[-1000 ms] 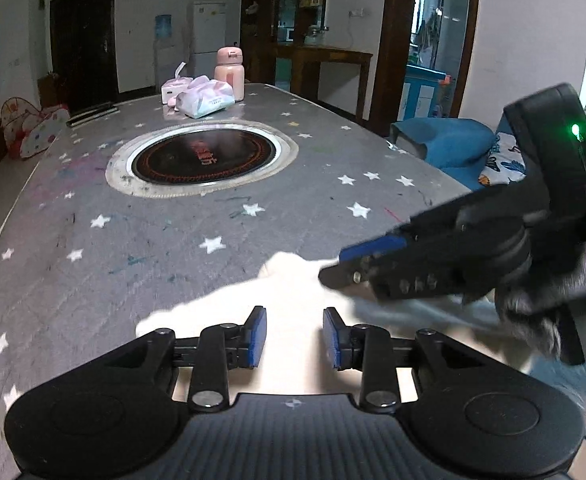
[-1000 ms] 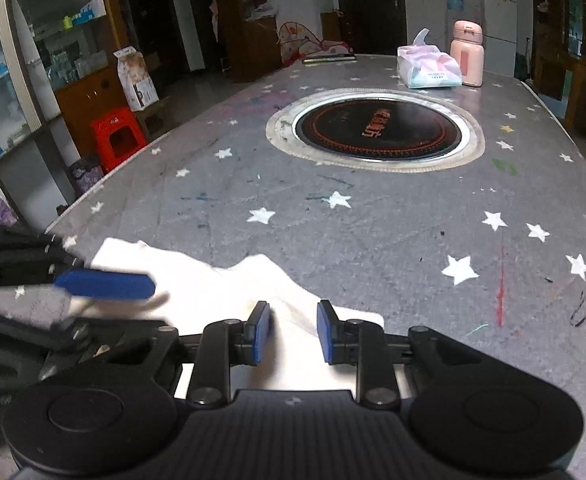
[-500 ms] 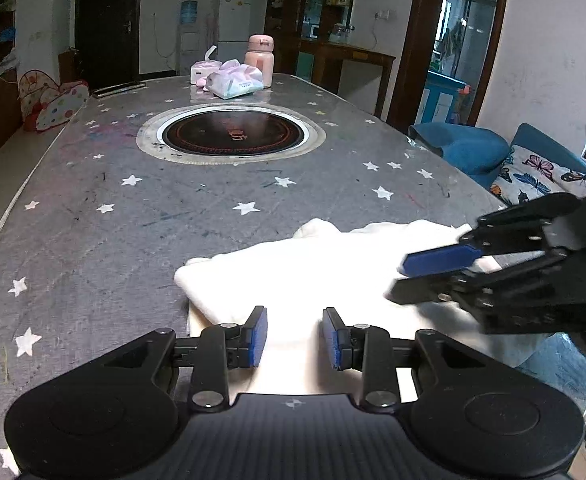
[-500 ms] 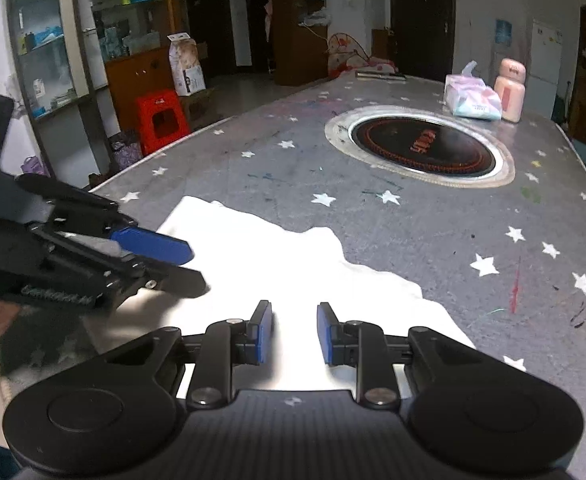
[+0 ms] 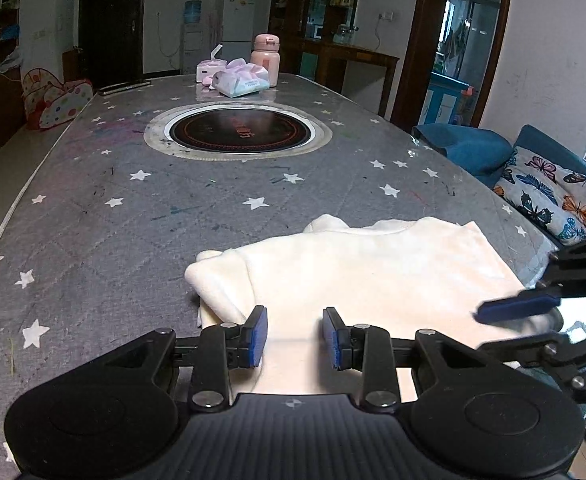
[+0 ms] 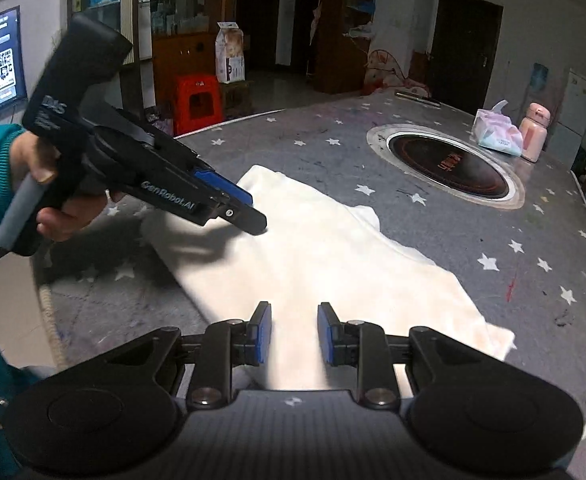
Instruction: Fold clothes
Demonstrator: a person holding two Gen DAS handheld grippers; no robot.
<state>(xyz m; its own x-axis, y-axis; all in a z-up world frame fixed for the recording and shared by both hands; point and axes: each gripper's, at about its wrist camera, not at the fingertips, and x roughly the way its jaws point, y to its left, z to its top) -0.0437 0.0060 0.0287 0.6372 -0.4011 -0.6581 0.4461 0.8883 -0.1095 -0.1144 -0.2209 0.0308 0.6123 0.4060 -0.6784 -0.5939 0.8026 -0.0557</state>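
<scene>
A white garment (image 5: 373, 272) lies folded flat on the grey star-patterned table (image 5: 133, 240), close to its near edge. My left gripper (image 5: 295, 336) hovers over the garment's near left part, open, with only cloth below the gap between its blue pads. From the right wrist view the garment (image 6: 333, 256) runs diagonally, and a hand in a teal sleeve holds the left gripper (image 6: 253, 216) just above its far left corner. My right gripper (image 6: 295, 332) stands open over the garment's near end. It shows at the right edge of the left wrist view (image 5: 525, 308).
A round black hotplate (image 5: 239, 132) is set into the table's middle. Tissue packs (image 5: 241, 80) and a pink bottle (image 5: 265, 56) stand at the far end. A blue sofa with a butterfly cushion (image 5: 549, 192) flanks the table's right edge. A red stool (image 6: 197, 96) stands on the floor.
The right gripper has swung away to the right across the garment and rolled level. The left gripper has hardly moved. More of the flat garment shows between them.
</scene>
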